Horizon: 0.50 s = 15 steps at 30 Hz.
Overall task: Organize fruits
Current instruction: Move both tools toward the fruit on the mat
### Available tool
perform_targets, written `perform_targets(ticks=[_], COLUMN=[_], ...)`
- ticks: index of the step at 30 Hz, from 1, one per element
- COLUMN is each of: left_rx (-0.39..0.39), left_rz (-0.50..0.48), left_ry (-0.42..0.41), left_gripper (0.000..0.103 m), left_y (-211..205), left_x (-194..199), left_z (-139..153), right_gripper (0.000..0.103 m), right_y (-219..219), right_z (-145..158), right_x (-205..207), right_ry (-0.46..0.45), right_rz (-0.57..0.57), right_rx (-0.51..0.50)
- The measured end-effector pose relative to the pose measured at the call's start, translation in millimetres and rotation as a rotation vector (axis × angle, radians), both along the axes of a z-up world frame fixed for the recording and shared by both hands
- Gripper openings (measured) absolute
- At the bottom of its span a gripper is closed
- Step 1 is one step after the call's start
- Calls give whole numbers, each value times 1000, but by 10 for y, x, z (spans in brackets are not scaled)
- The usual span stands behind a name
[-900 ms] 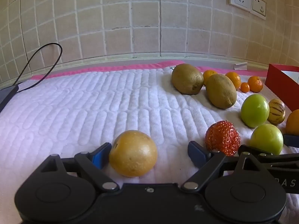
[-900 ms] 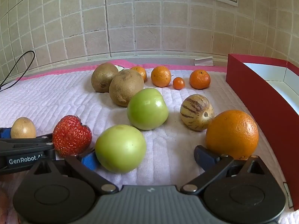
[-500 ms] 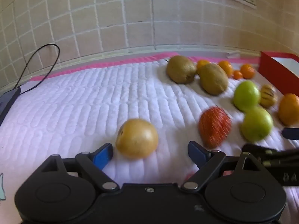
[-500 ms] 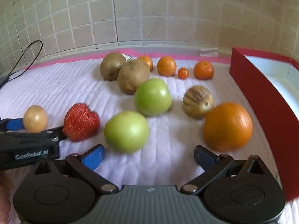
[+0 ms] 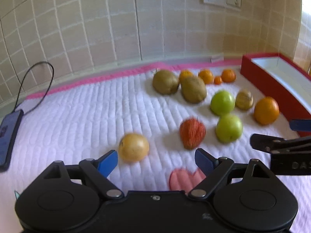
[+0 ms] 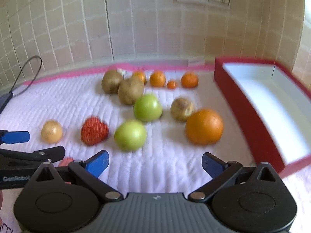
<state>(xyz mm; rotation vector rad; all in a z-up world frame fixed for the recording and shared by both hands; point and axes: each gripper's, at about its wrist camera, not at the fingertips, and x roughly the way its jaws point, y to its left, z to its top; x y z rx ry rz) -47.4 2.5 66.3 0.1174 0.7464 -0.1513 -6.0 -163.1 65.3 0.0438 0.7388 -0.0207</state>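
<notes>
Left gripper (image 5: 156, 160) wide open, holds nothing — yellow fruit (image 5: 133, 147) just beyond left fingertip, at 11 o'clock. Right gripper (image 6: 154, 163) also spread wide, empty; green apple (image 6: 130, 135) at 11, orange (image 6: 204, 126) at 1. Red box (image 6: 250, 106) at 2 o'clock — white inside, no fruit visible. White quilted cloth (image 5: 87, 112), tiled wall (image 5: 97, 19).

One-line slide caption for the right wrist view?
Open right gripper above white mat, fruits ahead, red box at right.
</notes>
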Motion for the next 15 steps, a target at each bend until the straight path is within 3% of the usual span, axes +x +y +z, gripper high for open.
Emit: perform_targets(ticks=[7, 10, 15], left_rx=[55, 64, 59], left_rz=[25, 50, 60], left_ry=[-97, -89, -49], left_gripper=[102, 102, 102], left_y=[-47, -23, 0], left_x=[123, 122, 33], left_z=[327, 311, 164], right_gripper=[103, 103, 103], right_y=[-154, -132, 35], right_z=[316, 318, 227], right_x=[71, 18, -43], right_ry=[-66, -72, -55], right_rz=[-10, -18, -19], right_rx=[20, 45, -12])
